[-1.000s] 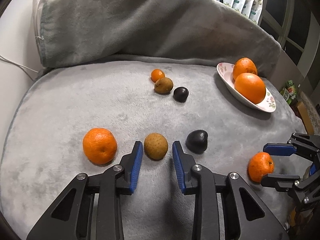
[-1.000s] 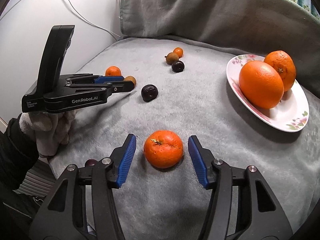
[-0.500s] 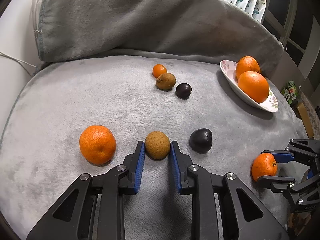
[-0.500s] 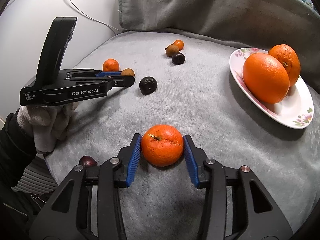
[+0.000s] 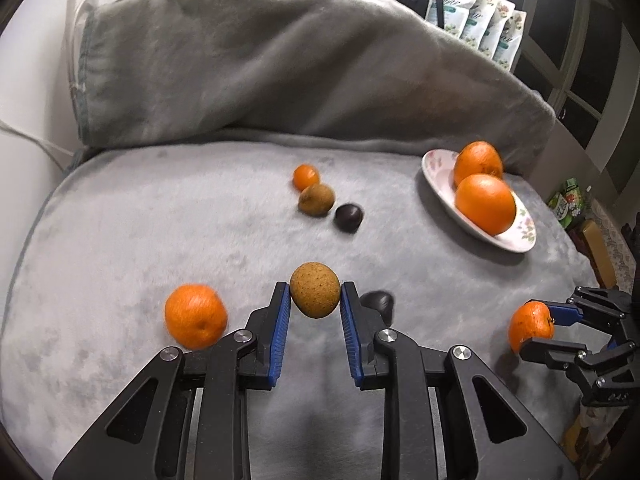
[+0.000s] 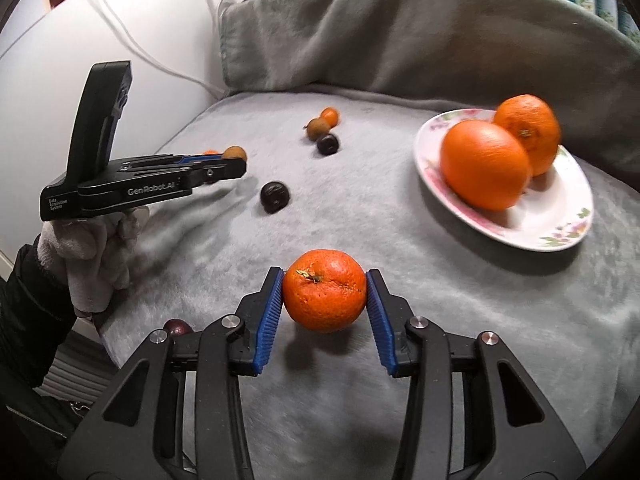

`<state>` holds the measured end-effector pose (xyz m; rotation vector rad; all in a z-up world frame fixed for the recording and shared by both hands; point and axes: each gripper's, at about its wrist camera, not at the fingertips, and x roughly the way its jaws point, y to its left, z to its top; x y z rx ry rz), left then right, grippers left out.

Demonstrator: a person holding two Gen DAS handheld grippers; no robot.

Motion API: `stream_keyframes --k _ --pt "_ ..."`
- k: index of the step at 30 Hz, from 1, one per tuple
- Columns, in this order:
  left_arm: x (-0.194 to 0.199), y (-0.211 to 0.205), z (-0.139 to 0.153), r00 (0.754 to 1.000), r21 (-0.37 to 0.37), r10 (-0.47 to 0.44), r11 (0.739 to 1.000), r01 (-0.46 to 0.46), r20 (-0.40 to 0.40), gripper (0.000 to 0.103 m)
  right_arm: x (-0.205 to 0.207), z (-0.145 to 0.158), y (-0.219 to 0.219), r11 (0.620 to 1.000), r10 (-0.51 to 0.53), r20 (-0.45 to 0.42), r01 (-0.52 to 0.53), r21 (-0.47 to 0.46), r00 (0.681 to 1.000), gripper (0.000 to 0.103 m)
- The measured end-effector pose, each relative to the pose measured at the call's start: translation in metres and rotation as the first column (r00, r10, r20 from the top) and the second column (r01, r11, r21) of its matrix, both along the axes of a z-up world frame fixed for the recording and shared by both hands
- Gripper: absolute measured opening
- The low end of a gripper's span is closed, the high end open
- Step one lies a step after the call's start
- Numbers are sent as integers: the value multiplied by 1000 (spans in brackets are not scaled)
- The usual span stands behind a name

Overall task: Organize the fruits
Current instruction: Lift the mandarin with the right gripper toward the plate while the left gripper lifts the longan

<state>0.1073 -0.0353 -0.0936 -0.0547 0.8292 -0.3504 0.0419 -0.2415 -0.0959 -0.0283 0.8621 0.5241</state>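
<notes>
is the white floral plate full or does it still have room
It has room: the white floral plate holds two large oranges toward its back, and the near part is bare.

Two black plastic grippers – left gripper [image 5: 315,304], right gripper [image 6: 325,298] – with ribbed blue pads [image 6: 269,316], silver screws [image 6: 231,322] and white "GenRobot.AI" lettering [image 6: 151,189]; white knit glove [image 6: 94,248], black sleeve [image 6: 28,304]

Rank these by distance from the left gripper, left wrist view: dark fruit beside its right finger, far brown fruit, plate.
From the left gripper:
1. Dark fruit, just right of its right finger.
2. Far brown fruit, mid-blanket, straight ahead.
3. Plate, far right, holding two oranges.
</notes>
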Motion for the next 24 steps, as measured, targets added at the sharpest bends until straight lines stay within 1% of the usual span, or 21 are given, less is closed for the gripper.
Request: stream_keyframes --k 10,24 --pt "15 -30 21 997 -23 -61 998 62 43 24 -2 20 -41 995 -101 45 100 23 994 43" --pt "42 -77 36 986 -38 -152 987 154 62 24 7 37 -85 979 -206 86 205 18 975 43"
